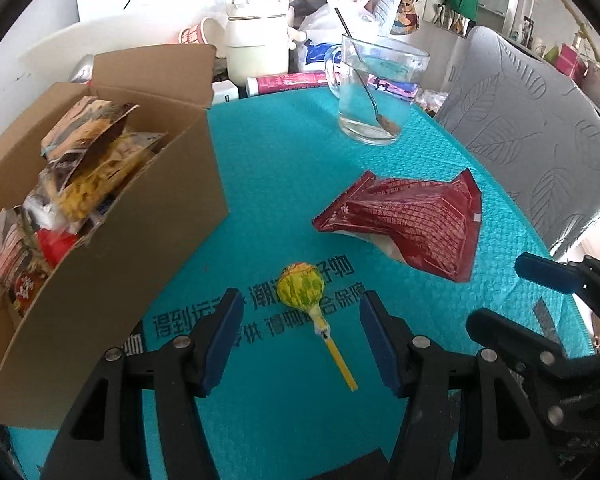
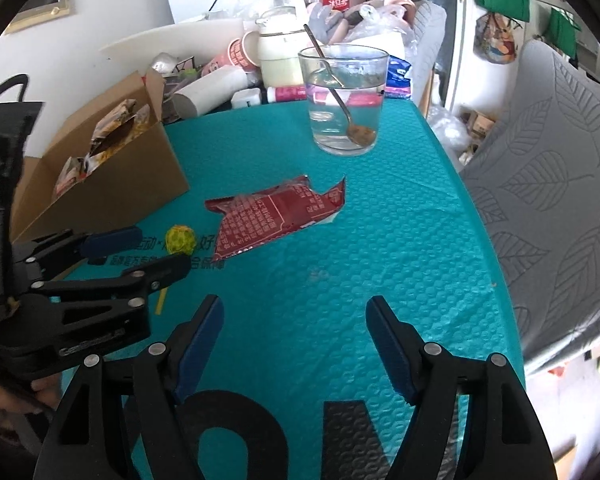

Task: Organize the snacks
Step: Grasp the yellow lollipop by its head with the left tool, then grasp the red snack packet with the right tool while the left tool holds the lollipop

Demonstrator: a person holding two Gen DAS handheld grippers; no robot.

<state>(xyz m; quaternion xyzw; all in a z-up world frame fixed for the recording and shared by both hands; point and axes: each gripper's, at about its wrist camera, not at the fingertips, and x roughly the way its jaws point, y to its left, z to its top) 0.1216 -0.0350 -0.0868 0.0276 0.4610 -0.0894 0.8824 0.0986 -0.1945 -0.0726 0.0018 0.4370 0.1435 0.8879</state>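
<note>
A table (image 1: 284, 168) covered with a teal bubble-textured mat carries everything here. In the left wrist view the left claw (image 1: 300, 312) hangs just above the mat with its blue-padded fingers (image 1: 220, 344) spread apart, and a lollipop (image 1: 302, 288) in a yellow-green wrapper lies between them on the printed lettering, touched by neither pad, its yellow stick pointing back toward the camera. Beyond the lollipop, toward the right edge of the table, a red snack packet (image 1: 412, 220) lies flat and crumpled on the mat. Along the left edge stands an open cardboard box (image 1: 120, 264), flaps up, already packed with several snack bags. Toward the far edge a clear glass (image 1: 376, 92) stands upright with a spoon (image 1: 364, 84) leaning inside it, and behind it a white kettle (image 1: 256, 40) sits among bags and cups off the mat. The right claw (image 1: 500, 296) shows at the right edge of this view, its jaws apart over the mat. In the right wrist view the right claw (image 2: 294, 320) is spread wide over bare mat near the close edge of the table, holding nothing; the red packet (image 2: 276, 216) lies ahead of it, well apart from the fingertips, with the lollipop (image 2: 180, 238) just left of the packet and the left claw (image 2: 148, 248) reaching in around it from the left. A grey leaf-patterned chair (image 2: 540, 180) stands by the right edge of the table.
</note>
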